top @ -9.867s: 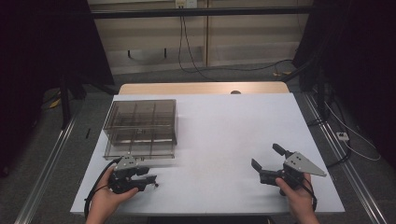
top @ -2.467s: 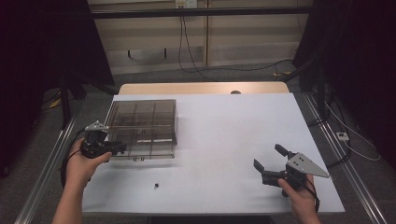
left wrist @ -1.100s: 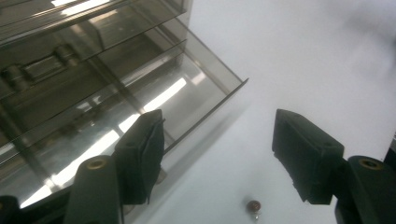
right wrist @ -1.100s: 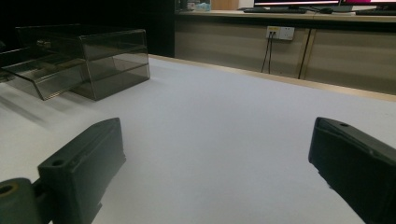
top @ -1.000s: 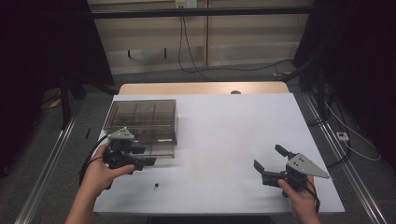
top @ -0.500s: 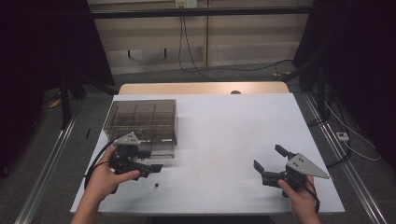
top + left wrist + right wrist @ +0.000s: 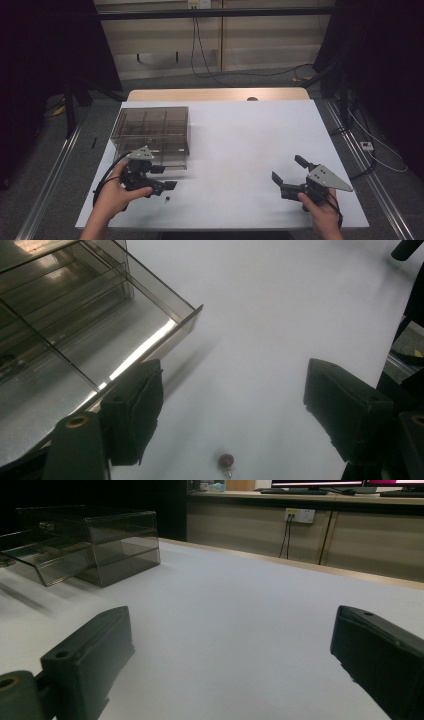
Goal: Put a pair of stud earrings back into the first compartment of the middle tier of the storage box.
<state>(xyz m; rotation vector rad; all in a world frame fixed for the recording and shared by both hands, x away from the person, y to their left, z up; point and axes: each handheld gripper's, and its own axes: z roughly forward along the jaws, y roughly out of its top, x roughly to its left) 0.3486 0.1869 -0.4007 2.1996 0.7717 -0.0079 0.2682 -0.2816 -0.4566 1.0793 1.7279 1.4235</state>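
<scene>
The left hand-held gripper (image 7: 167, 185) hovers over the white desk (image 7: 240, 140) with its jaws spread wide; they have just been opening, and nothing is pinched between them. In the left gripper view a small dark red bead-like piece with a short metal stub (image 7: 226, 462) lies on the desk between the two jaws, nearer their base than their tips, apart from both pads. Its stub points toward the base of the jaws; the piece is too small to tell any long axis beyond that. In the high view the same piece (image 7: 167, 199) sits just below the jaw tips. The smoky clear drawer box (image 7: 151, 132) stands just beyond this gripper, its pulled-out divided drawer (image 7: 75, 340) beside the left-hand jaw.

The right hand-held gripper (image 7: 289, 176) is well apart from the piece, jaws likewise spread and empty, touching nothing that can be seen. No readable writing or labels appear on any of these things.
</scene>
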